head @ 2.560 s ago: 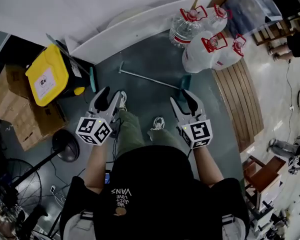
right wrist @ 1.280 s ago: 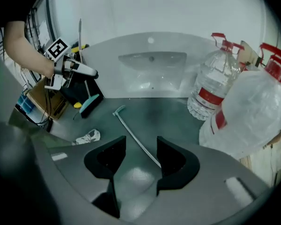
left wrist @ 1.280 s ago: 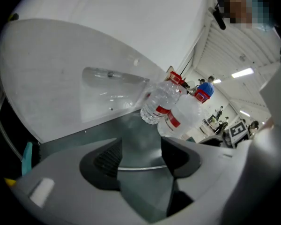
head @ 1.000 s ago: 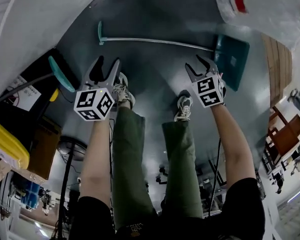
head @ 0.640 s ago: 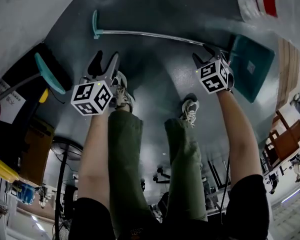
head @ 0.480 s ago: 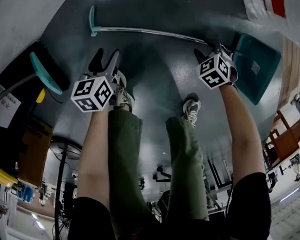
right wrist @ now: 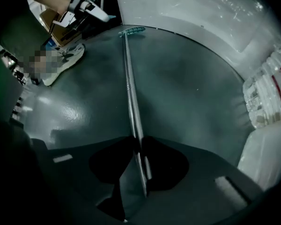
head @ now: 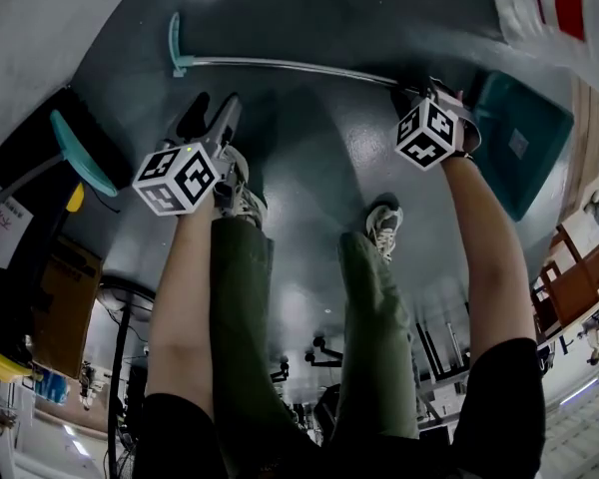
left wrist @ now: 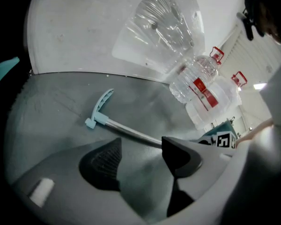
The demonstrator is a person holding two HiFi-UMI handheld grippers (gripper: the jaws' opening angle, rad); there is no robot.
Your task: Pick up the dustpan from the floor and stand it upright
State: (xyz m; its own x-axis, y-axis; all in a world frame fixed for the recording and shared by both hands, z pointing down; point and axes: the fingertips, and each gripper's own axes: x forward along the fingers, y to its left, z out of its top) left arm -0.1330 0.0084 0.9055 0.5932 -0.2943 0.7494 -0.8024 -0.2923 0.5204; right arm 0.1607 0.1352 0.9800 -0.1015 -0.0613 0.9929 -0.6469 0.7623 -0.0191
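Note:
The dustpan lies flat on the grey floor, its teal pan (head: 524,138) at the right. Its long metal handle (head: 280,65) runs left to a teal grip (head: 173,46). My right gripper (head: 419,86) points straight down over the handle beside the pan. In the right gripper view its jaws are closing, and the dark pads (right wrist: 157,161) sit against both sides of the handle (right wrist: 130,88). My left gripper (head: 208,108) hovers open and holds nothing, just short of the handle's middle. In the left gripper view the handle (left wrist: 131,131) passes beyond its fingertips (left wrist: 180,153).
Large water bottles (head: 554,8) lie just beyond the pan. A white curved wall (head: 40,28) borders the floor at the back left. Another teal-handled tool (head: 75,148) and a cardboard box (head: 65,297) stand at the left. The person's shoes (head: 240,193) are between the grippers.
Both grippers have sunk toward the floor. The right one turned, came down over the handle next to the pan, and its jaws narrowed onto it. The left stayed open.

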